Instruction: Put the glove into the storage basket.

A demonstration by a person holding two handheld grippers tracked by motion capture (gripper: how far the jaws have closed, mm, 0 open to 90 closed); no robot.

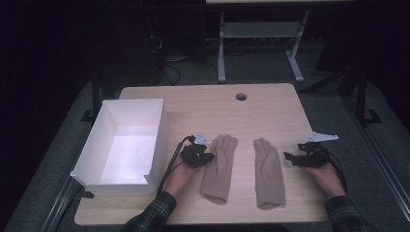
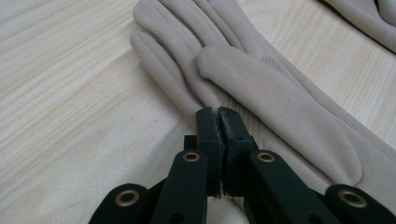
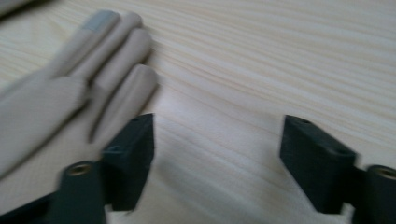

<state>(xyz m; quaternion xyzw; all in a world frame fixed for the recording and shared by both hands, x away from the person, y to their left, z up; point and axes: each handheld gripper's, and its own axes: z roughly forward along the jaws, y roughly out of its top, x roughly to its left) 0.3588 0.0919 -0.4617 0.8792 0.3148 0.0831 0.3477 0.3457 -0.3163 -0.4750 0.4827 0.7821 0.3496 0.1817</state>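
Observation:
Two beige gloves lie flat on the wooden table (image 1: 261,111), fingers pointing away from the person. My left gripper (image 1: 209,157) rests at the left edge of the left glove (image 1: 218,169). In the left gripper view its jaws (image 2: 219,114) are pressed together, tips touching the glove (image 2: 280,102) beside the thumb, and nothing shows between them. My right gripper (image 1: 290,157) sits just right of the right glove (image 1: 269,174). It stands open (image 3: 217,140) over bare wood, with that glove's fingers (image 3: 56,102) to its left; one fingertip is grey.
A white open-topped box (image 1: 162,135) stands at the table's left side, close to my left hand. A round cable hole (image 1: 241,96) is near the far edge. The other glove (image 2: 364,18) shows at the top right of the left gripper view.

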